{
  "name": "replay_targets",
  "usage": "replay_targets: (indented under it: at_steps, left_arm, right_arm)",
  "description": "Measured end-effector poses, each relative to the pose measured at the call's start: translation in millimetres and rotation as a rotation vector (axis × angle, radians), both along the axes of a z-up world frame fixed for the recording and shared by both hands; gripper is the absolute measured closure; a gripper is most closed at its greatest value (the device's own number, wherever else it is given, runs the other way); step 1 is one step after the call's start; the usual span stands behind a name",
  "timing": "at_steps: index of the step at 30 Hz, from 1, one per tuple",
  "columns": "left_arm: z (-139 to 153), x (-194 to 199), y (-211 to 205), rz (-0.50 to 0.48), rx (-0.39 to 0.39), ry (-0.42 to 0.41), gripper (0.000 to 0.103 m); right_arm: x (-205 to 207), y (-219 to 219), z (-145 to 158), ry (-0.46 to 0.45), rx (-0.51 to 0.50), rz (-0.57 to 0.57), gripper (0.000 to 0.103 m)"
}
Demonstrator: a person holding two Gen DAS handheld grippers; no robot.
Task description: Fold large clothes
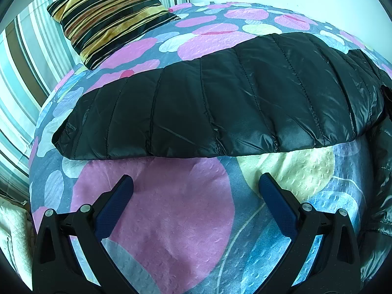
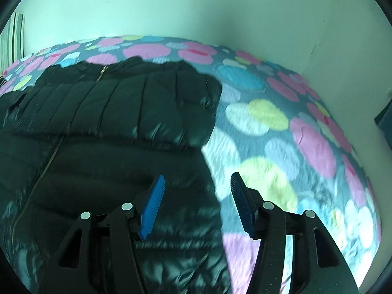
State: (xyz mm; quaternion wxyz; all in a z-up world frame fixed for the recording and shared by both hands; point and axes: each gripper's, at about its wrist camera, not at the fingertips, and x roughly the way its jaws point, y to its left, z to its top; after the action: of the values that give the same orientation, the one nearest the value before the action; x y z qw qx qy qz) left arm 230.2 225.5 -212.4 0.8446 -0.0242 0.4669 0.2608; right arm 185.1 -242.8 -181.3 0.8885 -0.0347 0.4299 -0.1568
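On the dotted bedspread [image 1: 171, 220] ahead of me lies the black quilted jacket [image 1: 220, 103], its sleeve stretched crosswise in my left view, long axis running from left to right across the line my left gripper [image 1: 196, 183] points along. That gripper stands with its jaws spread wide and nothing between them, only pink and yellow fabric of the cover beneath; the sleeve's near hem is just beyond the fingertips, not touching. A striped cushion [image 1: 107, 17] sits well behind, clear of the work.

My right gripper [image 2: 198, 182] hangs over the jacket's body, right at its outer edge: the left finger over black quilting, the right finger over the bedspread. Its jaws are parted about halfway and grip nothing. The zip line [image 2: 49, 156] runs away from me up the body toward the collar, so the body's long axis lies along my right gripper's pointing.

I judge the sleeve is the next part to fold inward, and my left hand is plainly nearer it.
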Motion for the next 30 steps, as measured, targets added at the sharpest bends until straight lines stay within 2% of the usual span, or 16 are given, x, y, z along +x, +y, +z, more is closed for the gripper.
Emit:
replay_targets:
  at_steps: [3, 6, 9, 11, 14, 18, 24, 26, 30]
  left_arm:
    - [0, 0, 0, 0.0, -0.001, 0.0, 0.002]
    - [-1, -1, 1, 0.001, -0.014, -0.003, 0.002]
    - [-2, -2, 9, 0.016, -0.075, -0.019, 0.002]
    - [-3, -5, 15, 0.021, -0.123, -0.037, 0.002]
    - [2, -11, 12, 0.012, -0.126, -0.045, 0.002]
    - [12, -38, 25, 0.032, -0.192, -0.098, 0.002]
    - [31, -67, 79, 0.097, -0.217, -0.172, 0.002]
    - [31, -72, 109, 0.148, -0.264, -0.194, 0.003]
    - [26, -77, 155, 0.209, -0.371, -0.231, 0.016]
  right_arm:
    - [3, -5, -14, 0.02, 0.052, -0.016, 0.046]
    - [1, -11, -23, 0.023, 0.11, -0.045, 0.036]
    - [0, -20, -27, 0.019, 0.166, -0.062, 0.031]
    - [-1, -21, -28, 0.017, 0.174, -0.068, 0.028]
    - [-2, -20, -29, 0.013, 0.169, -0.075, 0.026]
    - [-2, -22, -29, 0.01, 0.173, -0.077, 0.024]
    - [-2, -21, -29, 0.008, 0.15, -0.074, 0.024]
    - [-3, -20, -28, 0.008, 0.149, -0.075, 0.024]
    - [-3, -20, -28, 0.008, 0.142, -0.074, 0.024]
